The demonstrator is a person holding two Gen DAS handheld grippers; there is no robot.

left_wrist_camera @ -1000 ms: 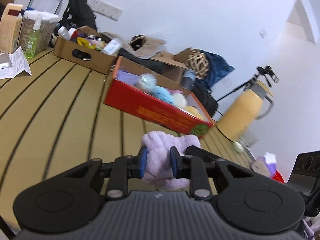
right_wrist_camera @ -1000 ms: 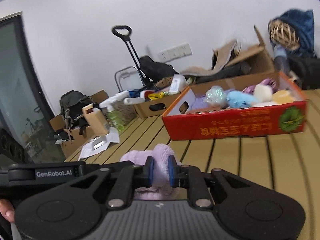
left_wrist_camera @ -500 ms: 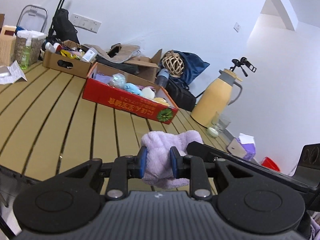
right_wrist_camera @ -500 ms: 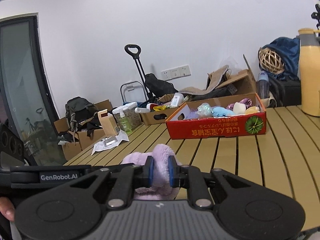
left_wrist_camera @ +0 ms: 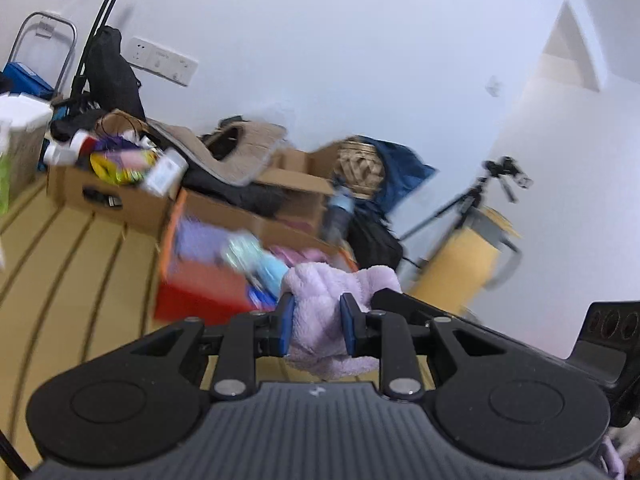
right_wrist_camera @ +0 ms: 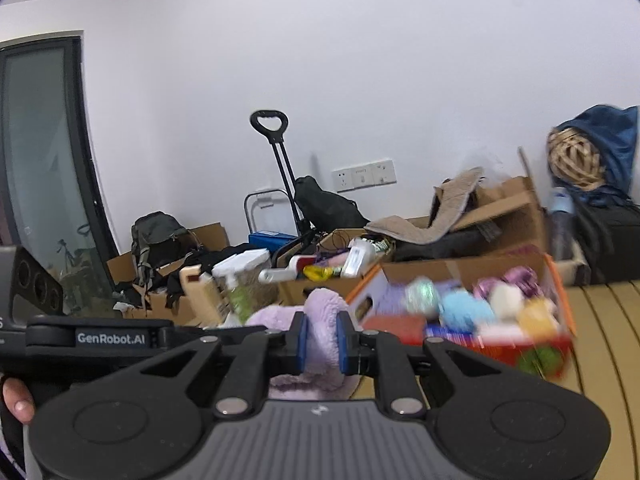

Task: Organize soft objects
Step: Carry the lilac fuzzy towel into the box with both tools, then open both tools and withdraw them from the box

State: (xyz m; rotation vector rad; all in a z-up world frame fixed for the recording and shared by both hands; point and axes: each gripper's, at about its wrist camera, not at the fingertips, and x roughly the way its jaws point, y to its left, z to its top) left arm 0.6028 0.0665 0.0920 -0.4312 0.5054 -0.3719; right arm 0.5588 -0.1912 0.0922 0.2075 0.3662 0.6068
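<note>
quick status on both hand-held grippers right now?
Left hand-held gripper: closed on the lilac fleece cloth.
Right hand-held gripper: closed on the same lilac fleece cloth.

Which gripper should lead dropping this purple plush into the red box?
Probably neither alone: left gripper and right gripper both clamp the purple plush; the red box sits ahead of both.

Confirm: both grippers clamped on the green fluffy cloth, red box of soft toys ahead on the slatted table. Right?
Not quite: the cloth is lilac, not green. The left wrist view shows the left gripper shut on the lilac fluffy cloth; the right wrist view shows the right gripper shut on it too. The red box of soft toys does sit ahead on the slatted table.
</note>
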